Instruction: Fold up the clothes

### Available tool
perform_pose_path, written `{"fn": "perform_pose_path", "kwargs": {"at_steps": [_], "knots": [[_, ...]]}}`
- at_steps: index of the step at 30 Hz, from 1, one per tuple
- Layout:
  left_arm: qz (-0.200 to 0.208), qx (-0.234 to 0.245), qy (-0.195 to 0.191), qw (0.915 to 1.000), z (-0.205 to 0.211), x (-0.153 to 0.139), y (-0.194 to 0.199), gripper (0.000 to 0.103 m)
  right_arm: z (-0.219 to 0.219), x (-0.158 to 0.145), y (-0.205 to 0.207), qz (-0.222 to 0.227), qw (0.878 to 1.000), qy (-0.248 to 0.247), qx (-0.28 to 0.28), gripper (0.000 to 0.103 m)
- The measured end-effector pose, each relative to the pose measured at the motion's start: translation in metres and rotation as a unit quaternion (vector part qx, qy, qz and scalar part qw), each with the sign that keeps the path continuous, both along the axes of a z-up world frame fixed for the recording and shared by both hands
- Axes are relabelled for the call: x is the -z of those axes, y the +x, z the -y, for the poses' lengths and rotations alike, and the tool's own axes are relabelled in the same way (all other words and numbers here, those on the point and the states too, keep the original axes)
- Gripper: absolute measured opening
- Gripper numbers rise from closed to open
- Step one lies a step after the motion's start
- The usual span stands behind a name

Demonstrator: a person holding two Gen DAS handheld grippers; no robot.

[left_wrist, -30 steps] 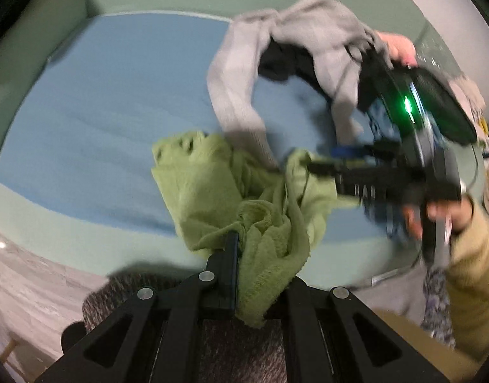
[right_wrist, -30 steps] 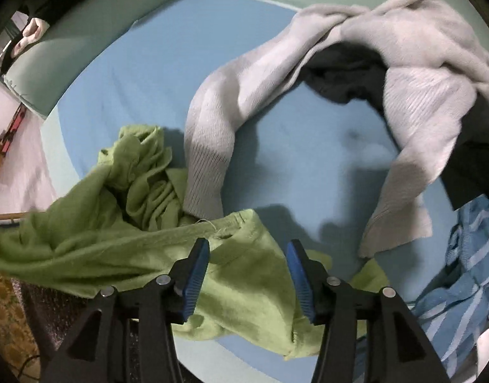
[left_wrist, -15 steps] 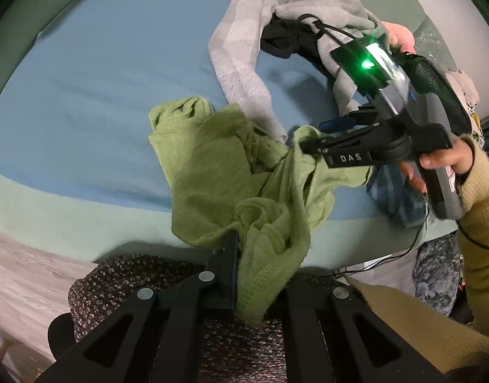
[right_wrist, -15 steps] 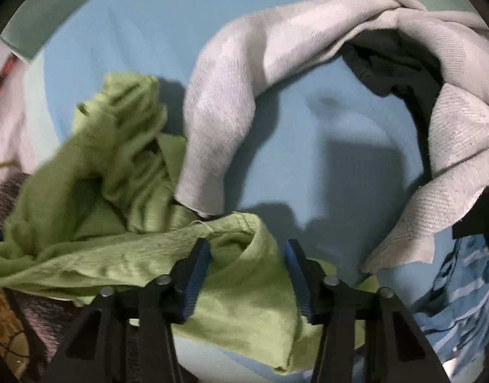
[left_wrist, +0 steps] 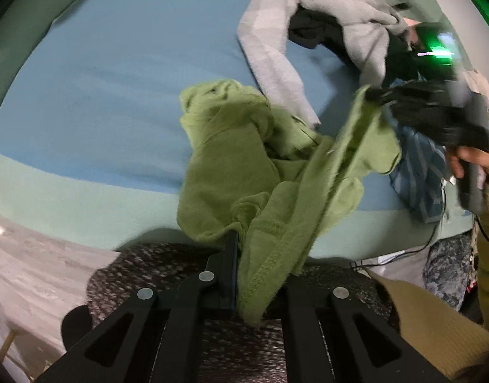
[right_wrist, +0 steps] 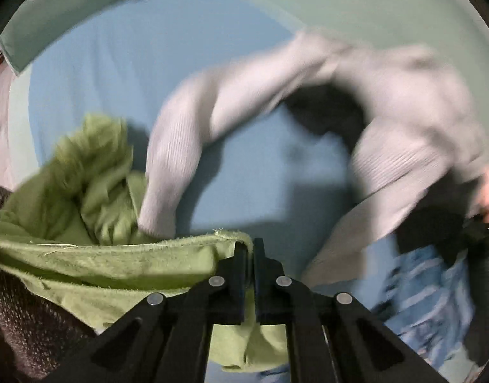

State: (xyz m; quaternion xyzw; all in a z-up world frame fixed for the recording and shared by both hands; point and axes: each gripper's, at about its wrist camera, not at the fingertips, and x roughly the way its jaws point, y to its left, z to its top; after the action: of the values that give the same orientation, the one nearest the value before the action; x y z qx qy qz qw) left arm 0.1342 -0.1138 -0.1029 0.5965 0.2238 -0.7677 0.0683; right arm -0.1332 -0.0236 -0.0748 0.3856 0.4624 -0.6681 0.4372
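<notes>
holding one hem of the green garment (left_wrist: 231, 172), left gripper (left_wrist: 254, 271) has its jaws pinched together on the cloth at the near edge of the bed (left_wrist: 110, 73). right gripper (right_wrist: 249, 249) is clamped on another edge of the same garment, fabric stretched taut between the two and lifted off the blue sheet. rest of the green cloth bunched near the bed's middle. grey sweater (left_wrist: 321, 22) lies far right over a dark garment (left_wrist: 311, 28); striped blue cloth (left_wrist: 416, 172) at right. right-wrist view blurred.
</notes>
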Motion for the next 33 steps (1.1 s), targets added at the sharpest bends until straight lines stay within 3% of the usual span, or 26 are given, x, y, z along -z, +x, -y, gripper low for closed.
{"fn": "perform_pose_path", "kwargs": {"at_steps": [2,7,10,13,17,18,21,24,27,33], "knots": [[-0.003,-0.001,-0.006,1.0,0.005,-0.009,-0.002,0.006,-0.001,-0.031,0.002,-0.041,0.998,-0.044,0.003,0.003],[-0.012,-0.002,-0.043,0.999,0.021,-0.059,-0.012,0.006,-0.001,-0.117,0.016,-0.085,0.988,-0.125,0.001,0.003],[-0.023,-0.029,-0.062,0.9974,0.042,-0.102,-0.014,0.006,0.005,-0.169,0.037,-0.119,0.98,-0.159,-0.007,0.003],[-0.047,-0.063,-0.106,0.9913,0.061,-0.162,-0.006,0.006,0.01,-0.219,0.061,-0.15,0.969,-0.194,-0.018,0.003],[-0.112,-0.12,-0.16,0.9735,0.078,-0.265,0.025,0.006,0.006,-0.293,0.091,-0.181,0.948,-0.259,-0.038,0.003],[-0.128,-0.132,-0.171,0.9679,0.081,-0.289,0.034,0.006,0.003,-0.316,0.099,-0.193,0.942,-0.275,-0.008,0.003],[-0.182,-0.171,-0.195,0.9485,0.087,-0.358,0.064,0.006,-0.012,-0.377,0.126,-0.21,0.921,-0.327,-0.008,0.003],[-0.223,-0.199,-0.199,0.9334,0.087,-0.399,0.093,0.006,-0.025,-0.422,0.147,-0.208,0.903,-0.376,-0.013,0.003],[-0.216,-0.213,-0.204,0.9307,0.088,-0.406,0.106,0.006,-0.027,-0.43,0.16,-0.208,0.9,-0.382,-0.025,0.003],[-0.198,-0.216,-0.199,0.9352,0.088,-0.386,0.121,0.006,-0.015,-0.418,0.178,-0.206,0.905,-0.37,-0.039,0.003]]}}
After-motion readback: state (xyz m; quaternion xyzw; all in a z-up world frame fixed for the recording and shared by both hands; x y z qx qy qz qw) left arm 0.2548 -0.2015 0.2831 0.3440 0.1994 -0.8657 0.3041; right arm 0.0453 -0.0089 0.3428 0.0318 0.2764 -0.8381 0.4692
